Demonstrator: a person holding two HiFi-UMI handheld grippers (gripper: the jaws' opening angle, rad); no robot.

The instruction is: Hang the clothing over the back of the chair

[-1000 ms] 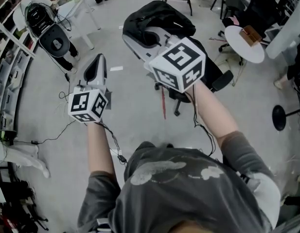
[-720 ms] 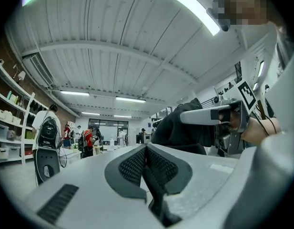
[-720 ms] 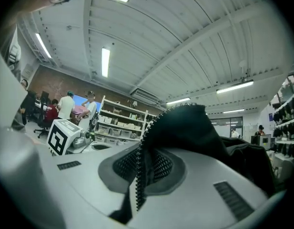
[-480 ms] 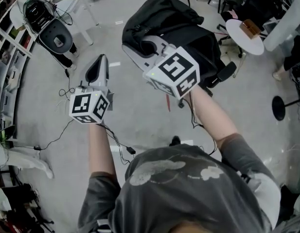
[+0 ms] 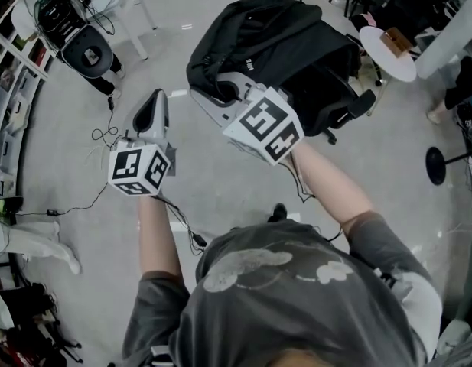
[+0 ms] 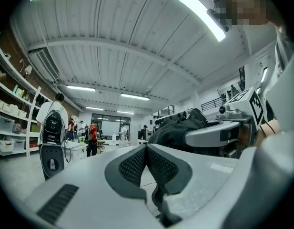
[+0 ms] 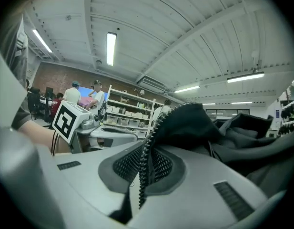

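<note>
A black zip-up jacket (image 5: 274,37) lies bunched over a black office chair (image 5: 349,112) at the top centre of the head view. My right gripper (image 5: 211,86) is shut on the jacket's near edge. In the right gripper view the zipper (image 7: 147,147) runs between the closed pads (image 7: 161,166), and the jacket (image 7: 213,128) billows beyond them. My left gripper (image 5: 154,102) hovers over the floor, left of the chair and apart from the jacket. Its pads (image 6: 132,166) meet with nothing between them. The jacket (image 6: 177,125) and the right gripper (image 6: 218,133) appear to its right in that view.
A round white table (image 5: 388,71) with a brown box stands right of the chair. A black-and-white machine (image 5: 71,29) on a white table is at the upper left. Cables (image 5: 105,136) trail on the floor. A black round stand base (image 5: 441,161) sits at right.
Both grippers have moved forward toward the chair. The right one brought the jacket along, and it now covers more of the chair. The left gripper stays shut and bare.
</note>
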